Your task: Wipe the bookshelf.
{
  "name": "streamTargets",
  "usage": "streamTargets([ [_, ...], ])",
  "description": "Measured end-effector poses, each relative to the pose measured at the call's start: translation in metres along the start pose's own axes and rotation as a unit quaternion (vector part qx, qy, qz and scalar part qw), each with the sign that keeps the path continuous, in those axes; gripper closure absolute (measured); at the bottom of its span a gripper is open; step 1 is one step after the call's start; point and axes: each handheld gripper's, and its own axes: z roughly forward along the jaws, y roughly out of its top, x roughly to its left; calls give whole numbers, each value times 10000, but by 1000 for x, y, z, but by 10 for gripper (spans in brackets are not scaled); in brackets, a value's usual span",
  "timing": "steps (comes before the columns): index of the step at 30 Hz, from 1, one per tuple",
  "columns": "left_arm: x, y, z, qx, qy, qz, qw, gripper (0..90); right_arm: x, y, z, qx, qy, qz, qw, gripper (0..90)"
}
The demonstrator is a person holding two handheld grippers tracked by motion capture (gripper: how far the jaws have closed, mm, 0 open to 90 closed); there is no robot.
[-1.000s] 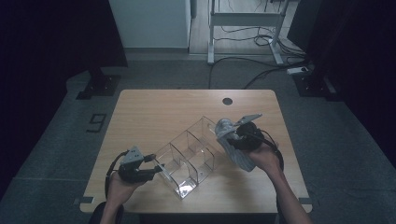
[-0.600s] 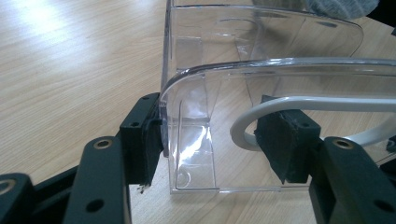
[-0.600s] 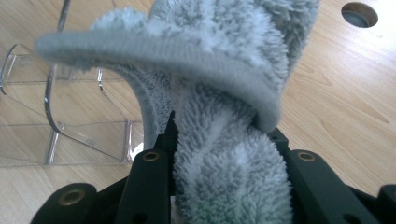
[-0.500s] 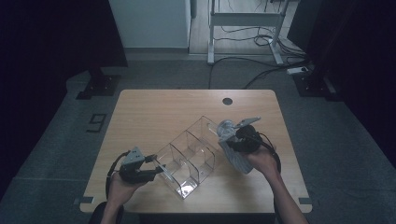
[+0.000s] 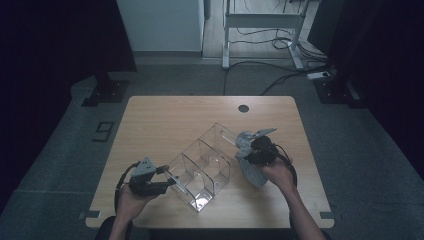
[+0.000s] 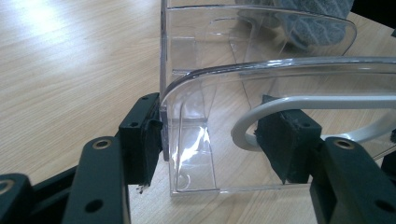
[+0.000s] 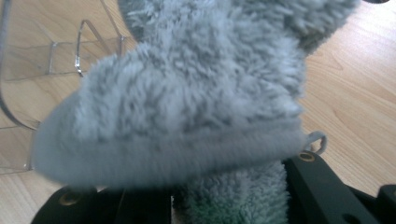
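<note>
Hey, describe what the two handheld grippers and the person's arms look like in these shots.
Each gripper has two black jaws with flat black pads and round screw holes, some brass-ringed. The left gripper carries a grey three-cornered plate on top and trails a looping black cable. The right gripper has a dark body, a grey plate and a black cable too. The forearms are bare, with no sleeves showing.

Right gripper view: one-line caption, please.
Fluffy grey cloth held in the right gripper beside a clear plastic organizer on a wooden table.

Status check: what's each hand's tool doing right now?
Left gripper clamps clear organizer wall. Right gripper holds grey fluffy cloth beside it. Nothing in the way.
</note>
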Motion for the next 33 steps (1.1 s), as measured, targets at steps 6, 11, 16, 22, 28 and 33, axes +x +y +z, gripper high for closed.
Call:
streamTargets([
  [6, -1, 0, 1, -14, 19, -6, 10000, 413, -2, -6, 12, 67, -5, 67, 10000, 640],
  [11, -1, 1, 2, -13, 37, -5, 10000, 412, -4, -8, 20, 85, 9, 152, 9998, 639],
  [16, -2, 1, 3, -5, 39, -5, 10000, 411, -6, -10, 26, 97, 16, 224, 9997, 638],
  [22, -2, 2, 4, -14, 60, -11, 10000, 410, -8, -13, 37, 175, -6, 261, 9995, 636],
  [28, -2, 2, 4, -18, 78, -16, 10000, 409, -9, -16, 46, 272, -12, 268, 9993, 636],
  [33, -2, 2, 4, -18, 74, -10, 10000, 409, -9, -22, 54, 355, -17, 246, 9991, 636],
])
